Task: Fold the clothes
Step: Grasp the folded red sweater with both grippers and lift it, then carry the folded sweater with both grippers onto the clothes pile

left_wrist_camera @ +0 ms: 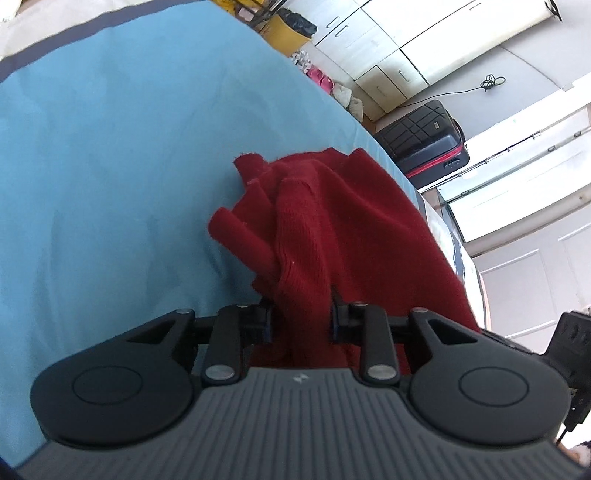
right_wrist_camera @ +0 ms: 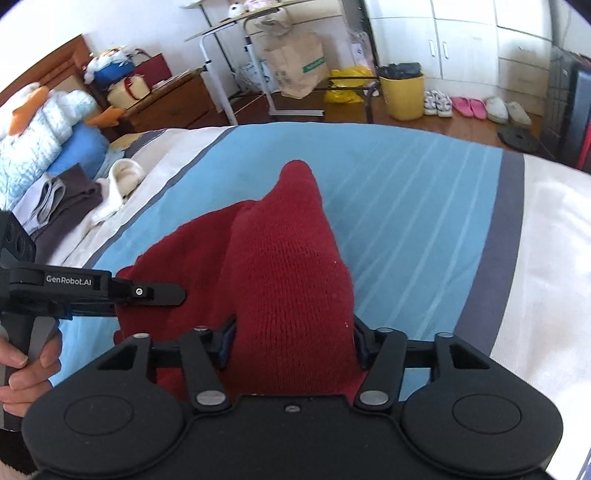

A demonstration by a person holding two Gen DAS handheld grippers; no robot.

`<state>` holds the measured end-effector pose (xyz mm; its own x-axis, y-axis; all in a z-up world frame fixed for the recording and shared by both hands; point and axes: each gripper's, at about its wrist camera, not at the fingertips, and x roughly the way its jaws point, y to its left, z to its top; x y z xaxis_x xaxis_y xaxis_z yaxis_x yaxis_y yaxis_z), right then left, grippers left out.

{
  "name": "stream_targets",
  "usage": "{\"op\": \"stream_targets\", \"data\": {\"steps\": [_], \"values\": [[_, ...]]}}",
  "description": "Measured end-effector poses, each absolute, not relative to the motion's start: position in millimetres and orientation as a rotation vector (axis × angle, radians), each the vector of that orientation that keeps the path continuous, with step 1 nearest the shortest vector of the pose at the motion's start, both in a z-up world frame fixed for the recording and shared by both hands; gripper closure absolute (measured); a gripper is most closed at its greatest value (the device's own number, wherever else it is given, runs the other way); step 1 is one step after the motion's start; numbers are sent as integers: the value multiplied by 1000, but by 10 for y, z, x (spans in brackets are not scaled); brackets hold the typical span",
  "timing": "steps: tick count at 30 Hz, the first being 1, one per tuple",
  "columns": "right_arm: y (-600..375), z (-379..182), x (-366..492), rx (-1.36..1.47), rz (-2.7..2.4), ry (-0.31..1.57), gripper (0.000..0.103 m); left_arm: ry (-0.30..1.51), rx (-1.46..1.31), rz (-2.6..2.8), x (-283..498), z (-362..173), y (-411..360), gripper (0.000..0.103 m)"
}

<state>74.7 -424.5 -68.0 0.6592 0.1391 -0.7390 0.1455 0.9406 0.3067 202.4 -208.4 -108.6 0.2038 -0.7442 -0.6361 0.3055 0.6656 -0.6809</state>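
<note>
Left gripper and right gripper each clench the red knit sweater in their jaws above the bed.

A bed fills the foreground, spread with a blue sheet banded in grey and cream. Beyond it lies a wooden floor. White cabinets line the far wall, with a yellow bin, pink slippers and pale shoes in front. A wooden nightstand stands by the headboard, beside a white-framed rolling table and a paper bag. A dark suitcase stands near a white panelled door. Daylight brightens the room.
</note>
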Motion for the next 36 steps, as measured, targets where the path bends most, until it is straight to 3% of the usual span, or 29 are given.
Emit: {"op": "stream_targets", "data": {"steps": [3,5,6,7,9,10,12,15,22,29,36], "values": [[-4296,-725,694,394,8,852,25,1159,-450,-741,2042,-1133,-2083,56],[-4316,-758,649,415,28,846,22,1160,-468,-751,2060,-1190,-2107,56],[-4326,-774,627,425,38,842,20,1159,-487,-761,2066,-1218,-2116,58],[-4336,-791,604,435,48,839,20,1156,-515,-777,2073,-1248,-2119,68],[-4356,-823,559,455,68,832,18,1129,-668,-863,2095,-1319,-2060,74],[-4365,-840,537,466,77,829,19,1120,-726,-882,2096,-1319,-2035,76],[-4385,-873,492,486,97,822,40,1097,-683,-895,2074,-1195,-2042,78],[-4365,-693,442,440,137,787,52,1017,-558,-888,1973,-920,-2062,79],[-4011,-165,548,241,190,691,53,851,-477,-763,1826,-369,-1635,79],[-3266,402,924,135,305,707,53,688,-573,-652,1829,70,-575,79],[-2237,553,1376,86,470,536,55,573,-440,-462,1955,377,508,79]]}}
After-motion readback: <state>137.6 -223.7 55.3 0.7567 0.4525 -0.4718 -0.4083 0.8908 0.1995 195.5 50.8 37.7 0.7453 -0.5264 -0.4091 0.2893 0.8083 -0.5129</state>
